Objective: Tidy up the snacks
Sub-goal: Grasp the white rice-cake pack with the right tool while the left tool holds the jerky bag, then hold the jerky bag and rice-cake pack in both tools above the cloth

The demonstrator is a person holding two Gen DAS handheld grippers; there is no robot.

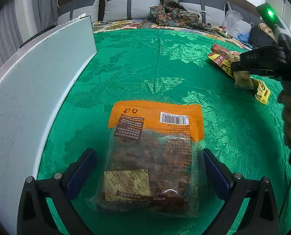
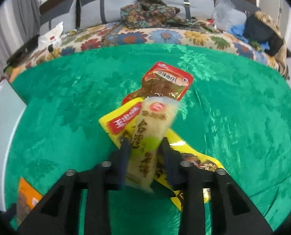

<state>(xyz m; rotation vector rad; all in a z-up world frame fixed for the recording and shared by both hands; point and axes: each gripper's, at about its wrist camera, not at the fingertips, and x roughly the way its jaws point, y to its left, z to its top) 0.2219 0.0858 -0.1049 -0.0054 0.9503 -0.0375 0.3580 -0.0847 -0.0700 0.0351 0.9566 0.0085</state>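
- Two tongs over one green cloth (image 1: 165, 58) on the bench, and a grey-white panel (image 1: 37, 78) standing along its left edge; where the snacks are meant to end up is not plain from here.
- Biggest snack: the orange-topped bag (image 1: 153, 156), lying flat with its barcode side up, right in front of the left tongs (image 1: 149, 168).
- Left tongs stand wide open, one blue pad either side of the bag; neither pad looks to be pressing on it, so nothing is held there.
- To take that bag well, I'd say come down square and pinch it across the middle, where the clear film is full, not at the slack orange seal.
- Over on the right, a small heap: the yellow pack (image 2: 124, 121) flat on the cloth, the red pouch (image 2: 167, 80) just beyond and touching it.
- Smallest, and the one in play: the pale stick pack (image 2: 151, 129), clamped near its lower half by the right tongs (image 2: 144, 150), jaws drawn close on it, the far end sticking out forward.
- It looks slightly blurred, so its exact tilt is hard to call.
- Best move here, in my view: lift it straight up clear of the yellow pack before carrying, so nothing gets dragged.
- Keep the pinch firm; the slick wrapper could slide out.
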